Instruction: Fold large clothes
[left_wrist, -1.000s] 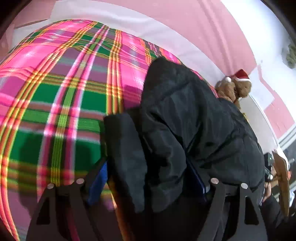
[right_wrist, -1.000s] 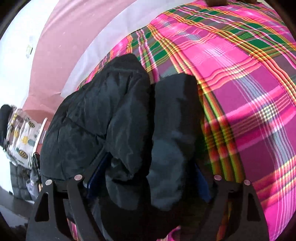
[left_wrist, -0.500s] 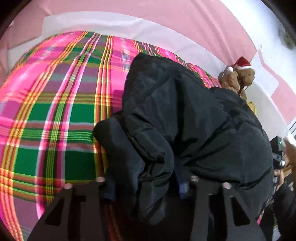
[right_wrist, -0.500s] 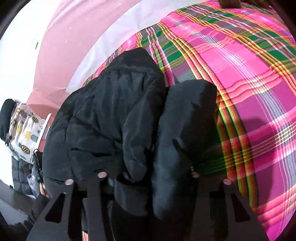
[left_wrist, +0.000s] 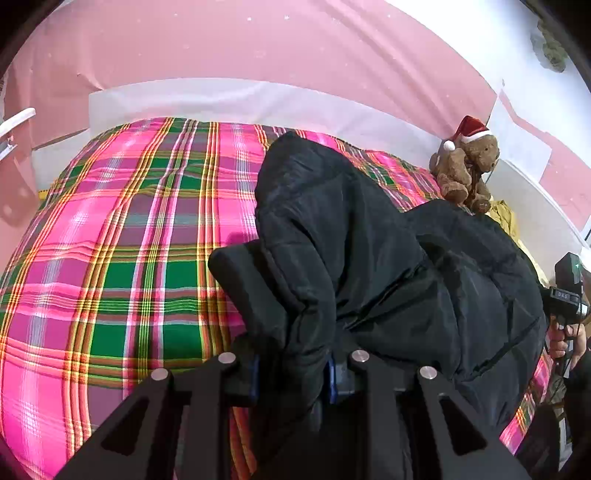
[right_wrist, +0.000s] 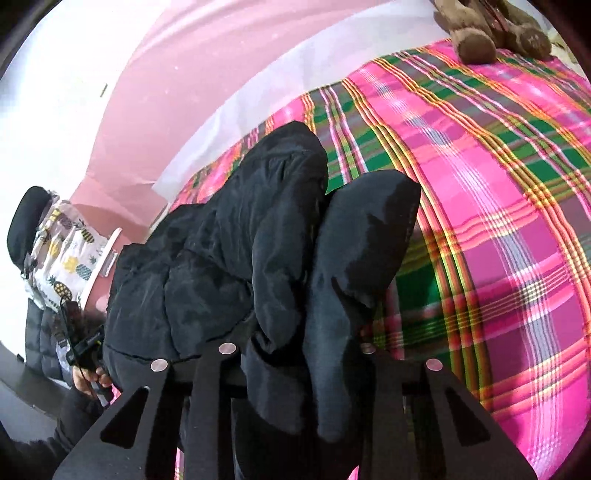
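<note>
While both jaws are closing, each hand-held gripper, left hand-held gripper (left_wrist: 291, 363) and right hand-held gripper (right_wrist: 295, 350), pinches the puffy black quilted jacket (left_wrist: 369, 251) at its near edge, bunched for folding over the pink-and-green plaid bed (left_wrist: 110, 258).

black hand-held gripper (left_wrist: 291, 365) with silver screw heads, blue finger pads (left_wrist: 253, 376), and triangular cut-outs.

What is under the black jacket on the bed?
Under the black jacket lies the plaid blanket, which shows all around it. Whatever lies directly beneath the jacket is covered and cannot be seen.
</note>
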